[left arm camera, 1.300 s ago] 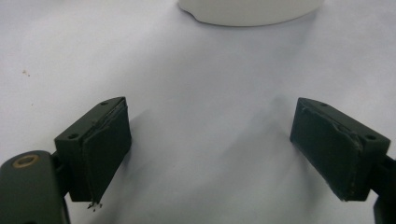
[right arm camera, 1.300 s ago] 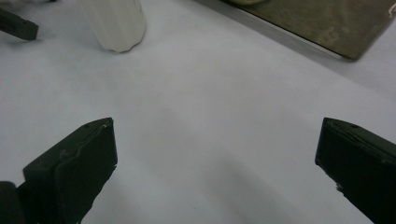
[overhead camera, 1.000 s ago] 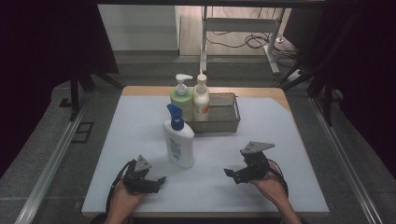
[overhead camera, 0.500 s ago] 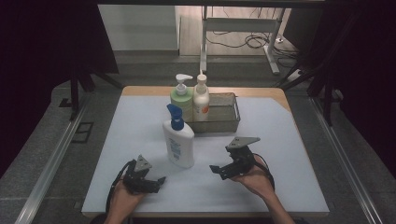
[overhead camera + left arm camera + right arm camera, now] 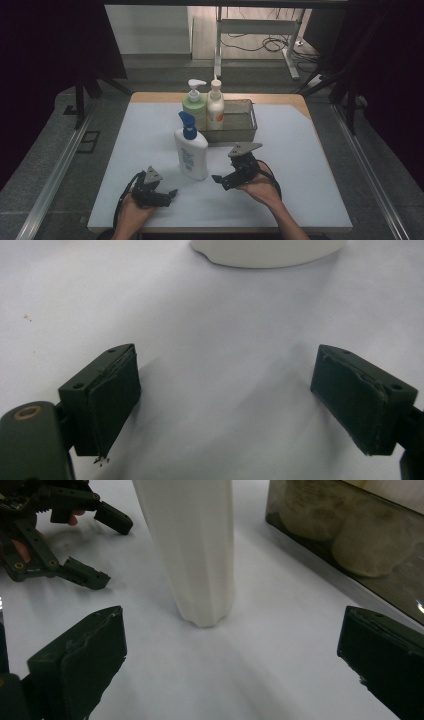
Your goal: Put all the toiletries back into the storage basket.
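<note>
Table: white rectangular tabletop [image 5: 300,165] with a pale wooden edge along its far side; it bears everything below.
Tray: clear rectangular plastic bin [image 5: 242,121] at the far middle of the table; in the right gripper view its wall [image 5: 350,535] shows pale rounded shapes behind it.
Standing bottle: white plastic bottle with a blue pump top [image 5: 190,150], upright on the table in front of the bin and apart from it; it stands between the two grippers, nearer the right one. In the right gripper view its ribbed white body [image 5: 195,550] rises just ahead of the jaws.
Green bottle: pale green pump bottle with a white head [image 5: 194,106], upright at the bin's left end.
Cream bottle: white bottle with an orange label [image 5: 215,107], upright, just beside the green one.
Right gripper: black two-jaw tool [image 5: 218,179] held in the person's right hand, near the standing bottle's base; jaws spread wide, nothing between them.
Left gripper: black two-jaw tool [image 5: 171,196] held low over the table, near the front edge; jaws wide apart over bare tabletop, nothing held.
</note>
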Motion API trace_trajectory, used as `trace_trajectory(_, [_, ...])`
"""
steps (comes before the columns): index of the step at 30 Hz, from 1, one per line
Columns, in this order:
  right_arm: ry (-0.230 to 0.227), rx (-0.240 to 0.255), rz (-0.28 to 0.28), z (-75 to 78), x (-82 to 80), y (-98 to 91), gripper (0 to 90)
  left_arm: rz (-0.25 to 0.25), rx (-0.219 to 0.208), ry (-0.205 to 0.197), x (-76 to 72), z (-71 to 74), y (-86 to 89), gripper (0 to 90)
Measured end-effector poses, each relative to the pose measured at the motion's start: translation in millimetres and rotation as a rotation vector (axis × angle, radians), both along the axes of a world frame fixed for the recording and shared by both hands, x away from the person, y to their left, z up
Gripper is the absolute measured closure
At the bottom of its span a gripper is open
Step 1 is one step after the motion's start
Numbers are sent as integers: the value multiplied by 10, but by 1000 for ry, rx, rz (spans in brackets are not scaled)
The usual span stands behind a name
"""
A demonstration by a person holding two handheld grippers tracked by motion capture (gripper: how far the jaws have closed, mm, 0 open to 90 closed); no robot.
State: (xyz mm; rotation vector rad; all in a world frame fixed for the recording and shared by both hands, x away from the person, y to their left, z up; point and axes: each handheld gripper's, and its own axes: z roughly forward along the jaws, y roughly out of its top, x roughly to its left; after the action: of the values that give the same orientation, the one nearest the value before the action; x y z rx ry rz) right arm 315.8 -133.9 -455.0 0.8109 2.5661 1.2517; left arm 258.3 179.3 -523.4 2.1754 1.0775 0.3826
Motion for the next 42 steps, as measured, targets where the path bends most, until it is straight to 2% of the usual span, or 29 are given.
trace_trajectory(10, [17, 37, 31, 4, 89, 223, 0, 0, 0, 0, 0, 0, 0, 122])
trace_trajectory(16, [-16, 44, 43, -3, 124, 339, 0, 1, -1, 0, 0, 0, -1, 123])
trace_trajectory(23, [-21, 55, 56, 34, 156, 465, 0, -2, 2, 1, 1, 1, 2, 123])
trace_trajectory(32, [-36, 53, 63, 113, 184, 630, 0, -1, 0, 0, 1, 0, 1, 122])
trace_trajectory(42, [-45, 44, 50, 135, 236, 749, 0, 1, -3, -1, 1, -2, -2, 122])
